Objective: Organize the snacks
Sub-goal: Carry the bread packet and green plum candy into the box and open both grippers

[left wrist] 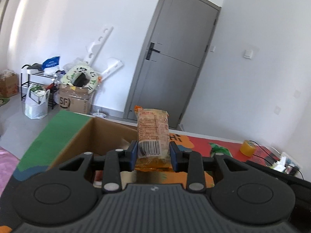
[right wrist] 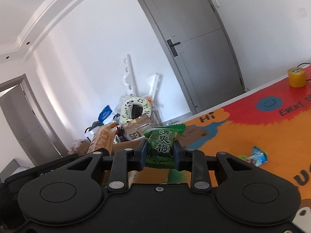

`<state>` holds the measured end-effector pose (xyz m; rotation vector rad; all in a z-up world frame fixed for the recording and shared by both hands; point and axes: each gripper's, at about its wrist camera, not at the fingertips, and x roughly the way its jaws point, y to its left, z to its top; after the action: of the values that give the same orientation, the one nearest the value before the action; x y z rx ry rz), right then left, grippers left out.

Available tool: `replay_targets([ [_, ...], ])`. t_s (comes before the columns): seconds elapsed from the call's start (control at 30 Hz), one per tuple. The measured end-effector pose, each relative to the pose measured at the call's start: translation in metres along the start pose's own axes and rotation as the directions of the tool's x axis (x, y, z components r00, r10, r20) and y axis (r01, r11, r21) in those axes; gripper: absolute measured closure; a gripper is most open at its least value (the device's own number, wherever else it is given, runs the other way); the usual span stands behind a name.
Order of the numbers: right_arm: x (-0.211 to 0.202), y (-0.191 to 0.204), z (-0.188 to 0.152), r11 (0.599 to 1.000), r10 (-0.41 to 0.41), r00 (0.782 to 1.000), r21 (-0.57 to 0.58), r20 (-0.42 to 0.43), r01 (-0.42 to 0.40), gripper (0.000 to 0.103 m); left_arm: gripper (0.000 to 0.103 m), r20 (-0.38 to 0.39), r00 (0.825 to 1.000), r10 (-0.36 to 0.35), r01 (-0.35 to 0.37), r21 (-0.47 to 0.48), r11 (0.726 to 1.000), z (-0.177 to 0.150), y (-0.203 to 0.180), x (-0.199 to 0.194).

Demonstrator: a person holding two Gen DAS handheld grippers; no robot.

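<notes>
An orange snack packet (left wrist: 153, 134) with a barcode and printed text is clamped upright between the blue-padded fingers (left wrist: 133, 156) of the left gripper (left wrist: 153, 156), its lower end crumpled below the pads. It is held above the near edge of an open cardboard box (left wrist: 108, 136), whose green-faced flap (left wrist: 58, 134) slopes away to the left. A little of the box's contents can be made out under the gripper but not identified.

A green plum-candy packet (right wrist: 162, 145) with Chinese characters is pinched between the fingers (right wrist: 141, 155) of the right gripper (right wrist: 159, 156), its crimped top edge sticking up above the pads. In the right wrist view the orange packet is seen just to the left, beside the black body of the other gripper.

The bench (right wrist: 252, 136) is covered by a colourful mat in red, orange and blue with "Hi" lettering and a smiley face. A small blue-and-green snack packet (right wrist: 256, 156) lies on the mat to the right of the right gripper, well apart from it. A roll of yellow tape (right wrist: 296, 77) stands at the far right of the bench, next to a black cable (left wrist: 260, 151).

Beyond the bench, a grey door (left wrist: 175, 58) is set in the white wall, and a heap of cardboard boxes, bags and a panda-printed ring (left wrist: 79, 77) is piled on the floor at the far left.
</notes>
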<state>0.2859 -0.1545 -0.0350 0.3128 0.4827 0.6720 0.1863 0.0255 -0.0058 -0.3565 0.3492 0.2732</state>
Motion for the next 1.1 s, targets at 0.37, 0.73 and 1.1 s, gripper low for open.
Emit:
replay_targets([
  [0.37,0.026,0.023,-0.004,1.000,0.018,0.999,-0.022,-0.042,-0.019,0.074,0.070,-0.010,0.997,0.080,-0.081,-0.046,0.996,0.011,0.050,0.019],
  [0.73,0.045,0.043,-0.010,0.998,0.027,0.996,-0.054,-0.089,-0.032,0.073,0.057,-0.030,0.989,0.146,-0.148,-0.094,0.984,0.010,0.077,0.027],
  [1.1,0.067,0.079,-0.010,0.992,0.071,0.988,-0.090,-0.139,-0.084,0.073,0.052,-0.010,0.984,0.179,-0.178,-0.159,0.971,0.018,0.103,0.005],
])
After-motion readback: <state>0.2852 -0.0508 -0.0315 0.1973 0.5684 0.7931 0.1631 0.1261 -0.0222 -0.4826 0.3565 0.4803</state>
